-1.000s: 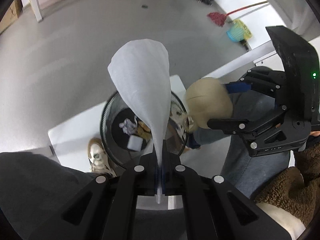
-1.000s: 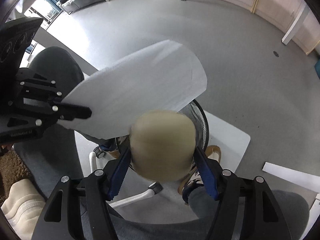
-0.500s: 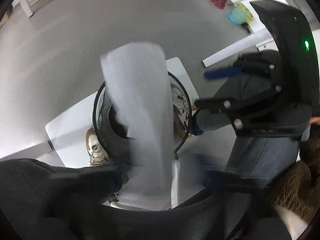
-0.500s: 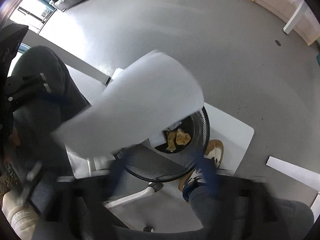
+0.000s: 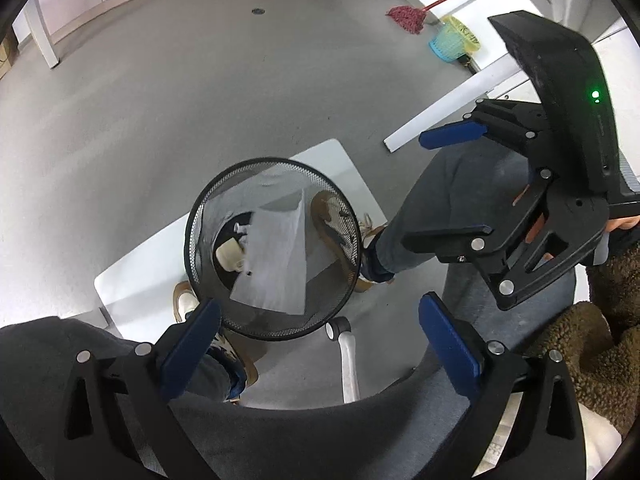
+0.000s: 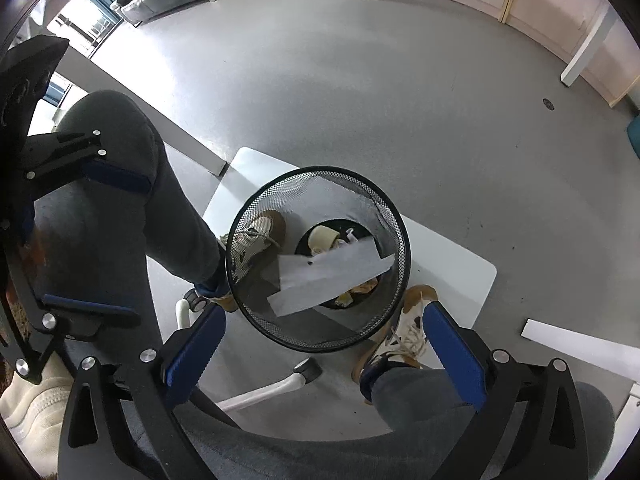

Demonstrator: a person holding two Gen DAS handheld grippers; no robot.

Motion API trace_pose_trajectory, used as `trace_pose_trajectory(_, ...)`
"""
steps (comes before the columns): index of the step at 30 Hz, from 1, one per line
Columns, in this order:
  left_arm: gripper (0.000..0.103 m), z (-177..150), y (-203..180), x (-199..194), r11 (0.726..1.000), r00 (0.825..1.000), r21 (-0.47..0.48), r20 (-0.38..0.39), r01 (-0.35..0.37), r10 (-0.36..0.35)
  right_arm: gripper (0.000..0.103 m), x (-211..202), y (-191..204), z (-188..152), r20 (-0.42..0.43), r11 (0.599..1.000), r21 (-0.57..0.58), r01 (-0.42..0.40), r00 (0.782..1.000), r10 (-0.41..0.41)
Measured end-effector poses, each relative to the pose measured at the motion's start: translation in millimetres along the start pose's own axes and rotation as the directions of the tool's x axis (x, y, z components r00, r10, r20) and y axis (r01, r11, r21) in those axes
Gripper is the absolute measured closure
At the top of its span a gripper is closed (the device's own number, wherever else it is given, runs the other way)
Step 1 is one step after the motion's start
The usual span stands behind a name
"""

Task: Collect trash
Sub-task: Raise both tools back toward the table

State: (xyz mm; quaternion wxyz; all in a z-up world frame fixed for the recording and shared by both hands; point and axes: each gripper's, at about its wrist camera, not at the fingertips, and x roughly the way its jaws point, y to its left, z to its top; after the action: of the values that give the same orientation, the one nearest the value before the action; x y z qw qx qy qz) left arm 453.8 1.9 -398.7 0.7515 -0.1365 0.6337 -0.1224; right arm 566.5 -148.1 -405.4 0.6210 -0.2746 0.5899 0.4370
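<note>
Left wrist: left gripper (image 5: 320,332) jaws just opened wide, empty; paper sheet (image 5: 276,260) in mesh bin (image 5: 352,280), 12 o'clock. Right gripper (image 6: 324,344) likewise.

Both wrist cameras look steeply down, sharing the mesh bin (image 5: 272,248) (image 6: 318,258).

White paper sheet (image 5: 276,256) inside mesh bin (image 5: 200,216)
</note>
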Motion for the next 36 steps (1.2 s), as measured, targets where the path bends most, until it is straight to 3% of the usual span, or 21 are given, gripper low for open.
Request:
trace_pose_trajectory(14, 0.004, -14.2, -18.0, -34.3, 0.999, 0.995, 0.047, 0.100, 0.005, -0.010, 0.003, -51.0, 6.5, -18.6, 0.103, 0.999, 0.031, -0.018, 0.995, 0.015)
trace_pose_trajectory(21, 0.004, -22.5, -27.6, -56.9, 0.998, 0.987, 0.056, 0.161, -0.017, 0.008, 0.003, -86.6, 15.2, -30.5, 0.191, 0.998, 0.037, -0.048, 0.981, 0.040)
trace_pose_trajectory(28, 0.004, -30.4, -38.6, -89.2, 0.997, 0.970, 0.069, 0.242, -0.047, 0.029, 0.003, -122.7, 30.4, -41.9, 0.283, 1.000, 0.008, -0.029, 0.959, 0.026)
trace_pose_trajectory(31, 0.004, -33.2, -45.0, -108.2, 0.996, 0.956, 0.083, 0.293, -0.030, 0.004, 0.003, -141.9, 40.8, -48.8, 0.335, 0.999, -0.025, -0.031, 0.942, 0.038)
trace_pose_trajectory(36, 0.004, -35.9, -58.9, -132.6, 0.993, 0.935, 0.105, 0.354, -0.060, 0.019, 0.003, -165.8, 55.2, -55.1, 0.388, 0.998, -0.055, -0.007, 0.921, 0.028)
